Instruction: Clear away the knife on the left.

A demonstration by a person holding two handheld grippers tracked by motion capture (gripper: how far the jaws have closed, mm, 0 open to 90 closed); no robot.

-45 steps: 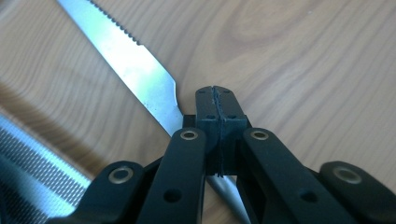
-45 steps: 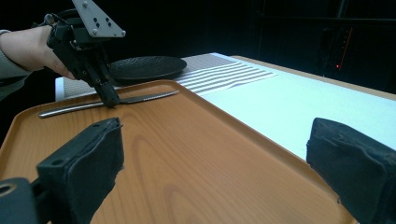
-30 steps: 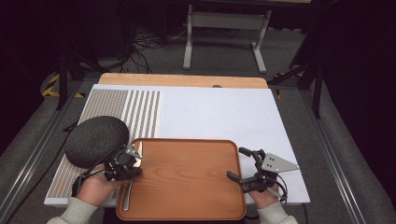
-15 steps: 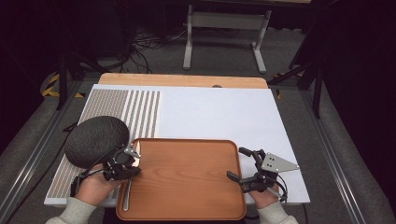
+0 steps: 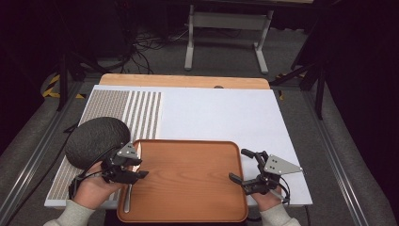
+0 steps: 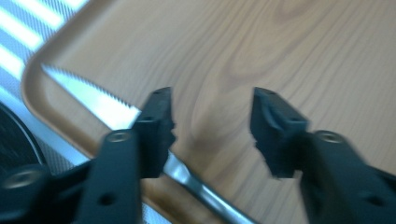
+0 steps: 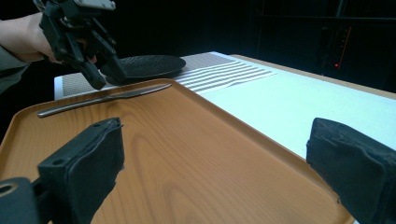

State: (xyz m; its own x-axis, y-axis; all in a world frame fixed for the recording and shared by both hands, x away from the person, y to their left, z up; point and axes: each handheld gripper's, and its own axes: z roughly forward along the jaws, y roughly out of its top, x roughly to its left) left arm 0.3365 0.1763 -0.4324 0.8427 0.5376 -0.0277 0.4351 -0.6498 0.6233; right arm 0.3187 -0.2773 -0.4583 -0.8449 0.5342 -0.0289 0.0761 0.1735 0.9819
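A brown wooden tray (image 5: 188,165) lies at the near edge of the table. A table knife (image 5: 127,200) rests along the tray's left side, its serrated blade (image 6: 88,95) pointing away from me. My left gripper (image 5: 141,167) hovers open just above the knife, with one jaw over the blade's base and nothing held. In the left gripper view this gripper (image 6: 212,116) straddles bare tray wood beside the knife. My right gripper (image 5: 238,164) is open wide at the tray's right rim. In its own view the right gripper (image 7: 215,154) spans that rim (image 7: 261,135).
A dark textured plate (image 5: 96,141) sits left of the tray, partly under my left hand. The white mat (image 5: 221,117) with a grey striped patch (image 5: 141,115) covers the table behind the tray. A wooden table edge (image 5: 183,81) runs along the back.
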